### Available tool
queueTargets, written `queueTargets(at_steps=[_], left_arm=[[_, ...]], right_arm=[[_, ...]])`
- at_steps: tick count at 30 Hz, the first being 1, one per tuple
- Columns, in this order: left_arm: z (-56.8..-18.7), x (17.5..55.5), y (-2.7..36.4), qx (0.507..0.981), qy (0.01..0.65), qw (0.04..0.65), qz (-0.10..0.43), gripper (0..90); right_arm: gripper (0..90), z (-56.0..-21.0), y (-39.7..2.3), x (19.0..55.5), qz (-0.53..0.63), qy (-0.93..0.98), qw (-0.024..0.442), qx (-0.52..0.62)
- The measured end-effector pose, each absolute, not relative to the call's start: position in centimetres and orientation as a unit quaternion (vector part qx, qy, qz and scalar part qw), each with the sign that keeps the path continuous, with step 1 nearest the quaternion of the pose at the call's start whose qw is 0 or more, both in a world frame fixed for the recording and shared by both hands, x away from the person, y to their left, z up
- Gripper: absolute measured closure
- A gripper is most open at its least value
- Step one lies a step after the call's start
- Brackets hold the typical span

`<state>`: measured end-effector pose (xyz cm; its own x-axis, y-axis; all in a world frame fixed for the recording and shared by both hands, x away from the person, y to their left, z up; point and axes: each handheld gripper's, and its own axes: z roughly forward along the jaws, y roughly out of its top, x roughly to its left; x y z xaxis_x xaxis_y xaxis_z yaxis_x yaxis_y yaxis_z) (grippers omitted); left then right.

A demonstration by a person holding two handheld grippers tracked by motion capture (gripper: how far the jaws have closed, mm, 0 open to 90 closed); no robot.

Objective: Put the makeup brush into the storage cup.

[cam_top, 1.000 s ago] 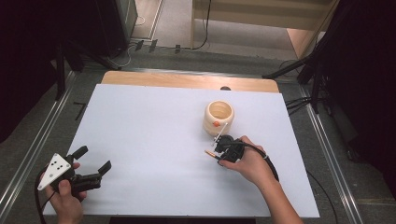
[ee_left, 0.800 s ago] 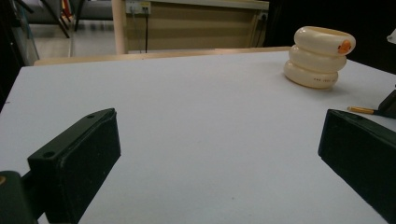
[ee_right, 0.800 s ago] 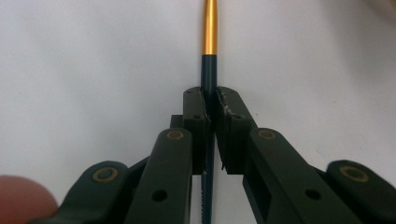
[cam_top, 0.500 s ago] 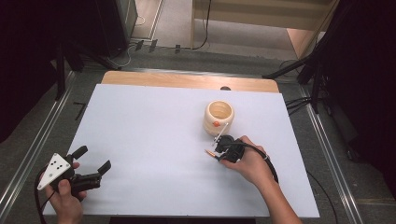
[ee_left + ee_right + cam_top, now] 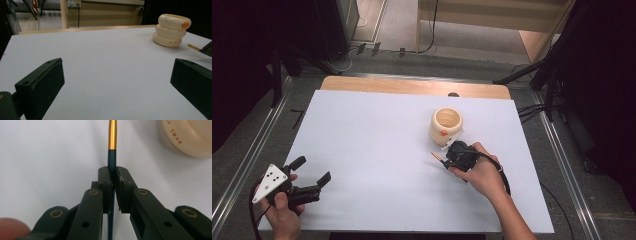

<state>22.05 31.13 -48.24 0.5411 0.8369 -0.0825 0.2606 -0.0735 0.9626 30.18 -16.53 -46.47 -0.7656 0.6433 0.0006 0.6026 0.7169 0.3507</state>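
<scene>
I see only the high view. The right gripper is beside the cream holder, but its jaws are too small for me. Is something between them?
Observer: Yes. In the right gripper view the right gripper is shut on a thin pen with a dark shaft and a gold end.
Operator: Does the holder have any marking?
Observer: The cream holder, three stacked rings, carries small red lettering on its lowest ring.
Operator: And the left gripper?
Observer: The left gripper is open, with only bare white table between its pads.
</scene>
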Motion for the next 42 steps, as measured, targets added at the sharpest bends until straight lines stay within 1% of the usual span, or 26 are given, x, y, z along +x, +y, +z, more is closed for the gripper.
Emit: queueTargets(at_steps=[9, 18, 30, 42], left_arm=[[-48.2, 22.0, 31.1, 0.685, 0.401, 0.55, 0.262, 0.0], [-48.2, 22.0, 31.1, 0.685, 0.401, 0.55, 0.262, 0.0], [-48.2, 22.0, 31.2, 0.684, 0.4, 0.55, 0.263, 0.0], [-48.2, 22.0, 31.2, 0.684, 0.401, 0.55, 0.263, 0.0]], right_arm=[[84.2, -45.6, -17.0, 30.1, 0.218, 0.913, 0.079, 0.335], [84.2, -45.1, -17.2, 29.9, 0.261, 0.903, 0.087, 0.33], [84.2, -44.3, -17.5, 29.7, 0.305, 0.886, 0.11, 0.332], [84.2, -43.6, -18.0, 29.5, 0.358, 0.86, 0.123, 0.341]])
